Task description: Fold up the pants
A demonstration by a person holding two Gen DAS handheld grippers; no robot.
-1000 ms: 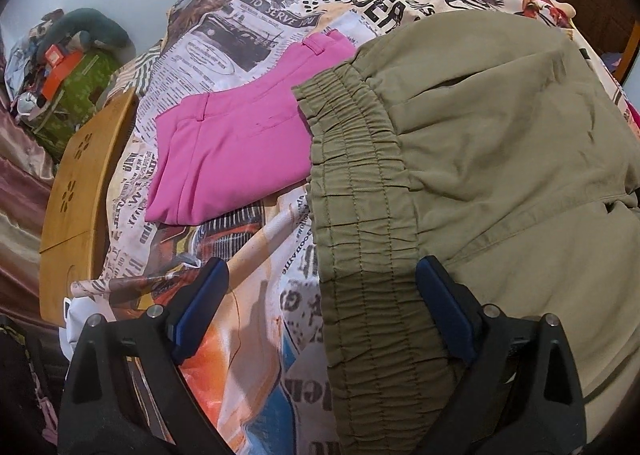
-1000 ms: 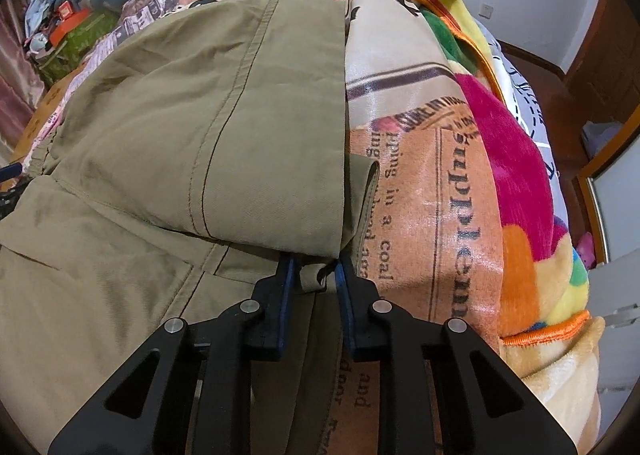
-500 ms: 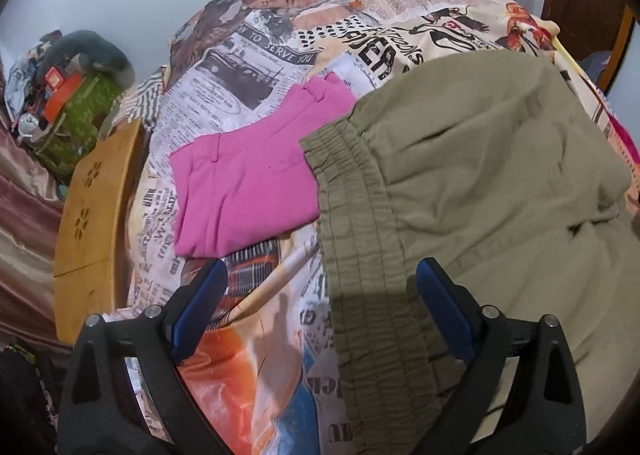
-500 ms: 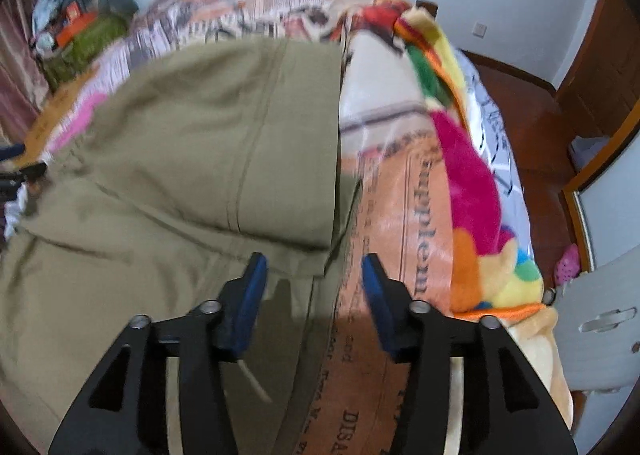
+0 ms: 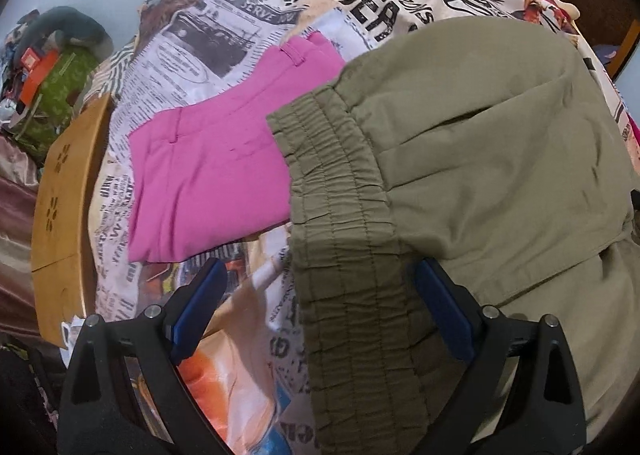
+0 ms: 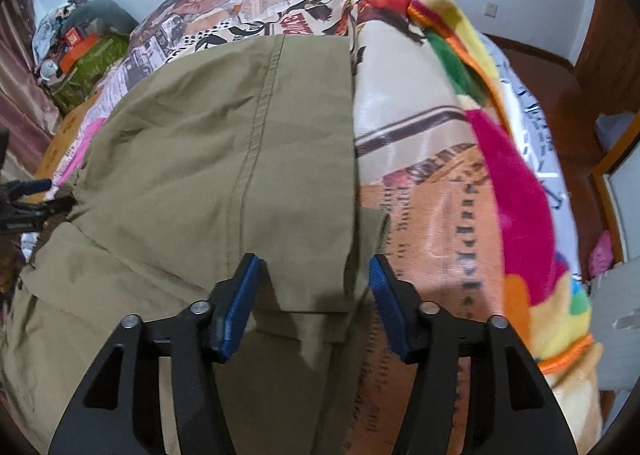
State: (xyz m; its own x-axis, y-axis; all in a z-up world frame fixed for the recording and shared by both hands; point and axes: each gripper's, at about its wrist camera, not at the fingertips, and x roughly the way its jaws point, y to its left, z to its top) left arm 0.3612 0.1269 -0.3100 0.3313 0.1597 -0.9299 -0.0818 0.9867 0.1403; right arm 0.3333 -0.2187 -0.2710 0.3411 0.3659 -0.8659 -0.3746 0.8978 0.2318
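Olive green pants [image 5: 480, 159] lie on the bed, the leg part folded over the upper part. Their gathered elastic waistband [image 5: 344, 239] runs toward my left gripper [image 5: 320, 295], which is open, its blue pads on either side of the band. In the right wrist view the folded olive layer [image 6: 224, 159] ends in a corner just ahead of my right gripper [image 6: 314, 291], which is open and empty above that corner. The left gripper shows small at the far left [image 6: 28, 199].
Folded pink pants [image 5: 208, 175] lie left of the waistband on the newspaper-print bedspread [image 5: 248, 15]. A wooden board [image 5: 64, 215] stands at the bed's left edge, with a pile of bags [image 5: 52, 67] beyond. A bright fleece blanket [image 6: 516, 191] lies on the right.
My right gripper has let go of the pants' corner, opened wide and drawn back a little. My left gripper stayed open and shifted slightly over the waistband.
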